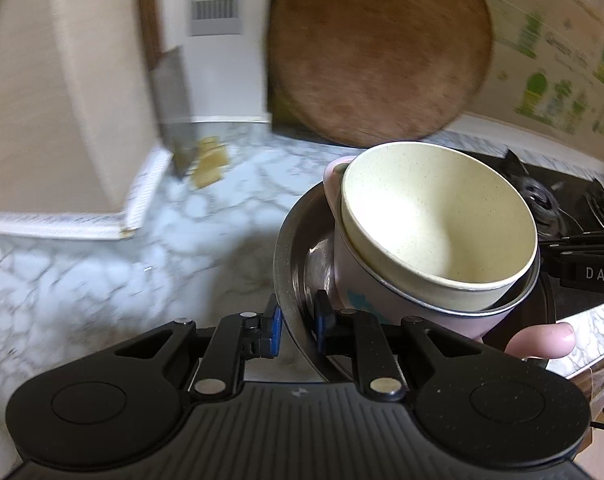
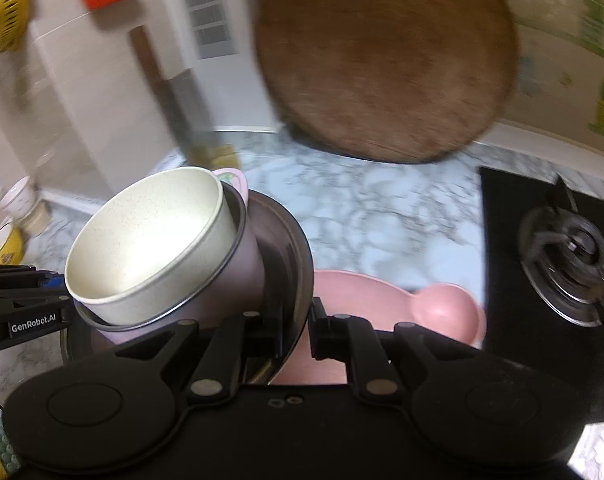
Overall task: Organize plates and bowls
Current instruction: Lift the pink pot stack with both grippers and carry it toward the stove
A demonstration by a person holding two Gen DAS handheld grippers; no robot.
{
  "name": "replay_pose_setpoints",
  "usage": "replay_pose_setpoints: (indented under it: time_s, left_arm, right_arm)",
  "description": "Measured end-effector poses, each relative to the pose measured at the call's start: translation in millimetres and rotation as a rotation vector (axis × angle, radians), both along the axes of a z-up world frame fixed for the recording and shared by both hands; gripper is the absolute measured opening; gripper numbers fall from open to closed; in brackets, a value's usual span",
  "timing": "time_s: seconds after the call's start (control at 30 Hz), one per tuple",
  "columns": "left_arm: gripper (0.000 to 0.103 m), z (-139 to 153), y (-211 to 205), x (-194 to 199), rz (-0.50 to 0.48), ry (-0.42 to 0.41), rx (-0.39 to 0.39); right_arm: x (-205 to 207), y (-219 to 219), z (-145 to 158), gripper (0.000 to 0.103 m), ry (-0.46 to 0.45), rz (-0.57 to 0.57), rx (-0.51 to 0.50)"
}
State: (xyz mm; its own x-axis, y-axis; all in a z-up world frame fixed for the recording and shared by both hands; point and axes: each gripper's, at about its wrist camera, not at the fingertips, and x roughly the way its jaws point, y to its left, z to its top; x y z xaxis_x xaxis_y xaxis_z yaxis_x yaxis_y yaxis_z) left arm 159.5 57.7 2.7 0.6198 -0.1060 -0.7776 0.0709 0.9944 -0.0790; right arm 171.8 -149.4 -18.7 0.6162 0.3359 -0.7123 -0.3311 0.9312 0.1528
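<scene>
Steel plate (image 1: 286,252): rigid, slippery, top-heavy under nested bowls (image 1: 437,220).
Left gripper (image 1: 296,326): pinching rim.
Right gripper (image 2: 298,330): pinching opposite rim.

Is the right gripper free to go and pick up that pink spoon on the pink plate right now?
Probably not yet. The right gripper is shut on the rim of the round steel plate carrying the stacked cream bowl. The pink spoon lies uncovered on the pink plate, but the load must go down first.
</scene>
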Motion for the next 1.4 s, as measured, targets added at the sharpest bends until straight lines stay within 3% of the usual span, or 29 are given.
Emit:
replay_pose_setpoints:
  time_s: [0.47,0.83,1.4]
  left_arm:
    - [0.015,-38,-61,32,-0.119,0.045,0.0]
    - [0.015,-56,-70,36,-0.133,0.048,0.023]
    - [0.016,-69,-69,40,-0.12,0.064,0.033]
  right_arm:
    - [3,-69,-36,0.013,0.047,-0.14,-0.008]
    - [9,-77,-60,0.013,0.058,-0.138,-0.016]
    - [12,-74,-74,0.014,0.048,-0.1,-0.042]
